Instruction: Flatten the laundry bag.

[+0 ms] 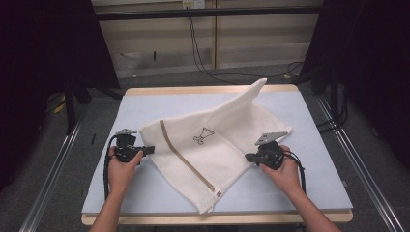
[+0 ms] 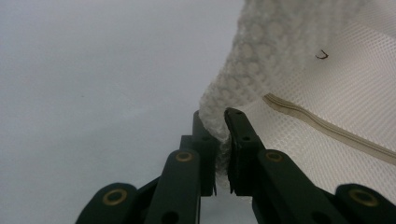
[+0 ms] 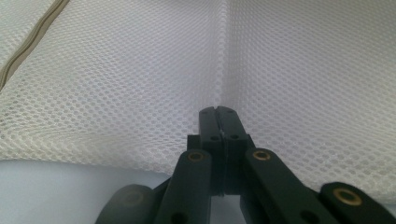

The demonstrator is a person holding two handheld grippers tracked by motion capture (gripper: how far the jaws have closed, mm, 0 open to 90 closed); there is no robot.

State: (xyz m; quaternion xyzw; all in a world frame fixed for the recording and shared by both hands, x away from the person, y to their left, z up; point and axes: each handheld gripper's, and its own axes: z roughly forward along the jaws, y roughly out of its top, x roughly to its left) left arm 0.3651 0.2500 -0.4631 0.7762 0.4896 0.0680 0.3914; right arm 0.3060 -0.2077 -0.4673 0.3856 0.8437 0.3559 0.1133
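Pale blue tabletop (image 1: pixel 300 145) on a wooden base up in the high view, dark curtains either side, cables on the floor behind. Lying across the middle: white mesh cloth (image 1: pixel 212 154) with a tan stripe (image 1: pixel 186 159) and a small dark logo (image 1: pixel 204 136), one corner lifted toward the far edge. Left gripper (image 1: pixel 149 150) right at the cloth's left edge, right gripper (image 1: pixel 249 157) at its right edge, a hand behind each. Over to the left gripper view: jaws narrow, pinched on a bunched fold of the cloth (image 2: pixel 243 88), bare table (image 2: pixel 93 70) off to one side, stripe (image 2: pixel 327 126) running past. Then the right gripper view: jaws pressed together, tips right up against the mesh (image 3: pixel 140 79), can't tell whether any cloth is actually caught between them.
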